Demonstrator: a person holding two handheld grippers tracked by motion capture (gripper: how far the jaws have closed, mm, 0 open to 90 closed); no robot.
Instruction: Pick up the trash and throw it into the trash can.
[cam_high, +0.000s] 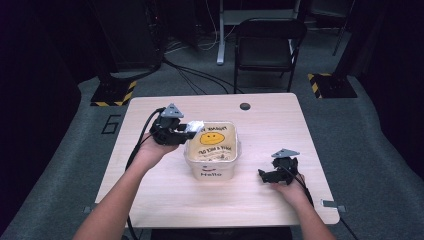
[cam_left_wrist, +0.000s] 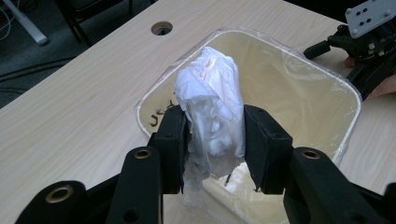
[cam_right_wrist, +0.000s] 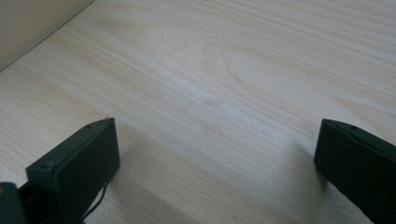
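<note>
Pale wood-grain desk (cam_right_wrist: 224, 70), smooth with soft sheen. Cream plastic bin (cam_left_wrist: 345, 116), lined with thin, glossy clear film. Crumpled white wad (cam_left_wrist: 212, 107), plastic-looking and wrinkled. Matt black plastic on left gripper (cam_left_wrist: 212, 149) and right gripper (cam_right_wrist: 217, 163).

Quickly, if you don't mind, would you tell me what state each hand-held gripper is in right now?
Left hand-held gripper: closed on a crumpled white plastic bag, above the lined cream plastic bin.
Right hand-held gripper: open, holding nothing, over the pale wooden table.
</note>
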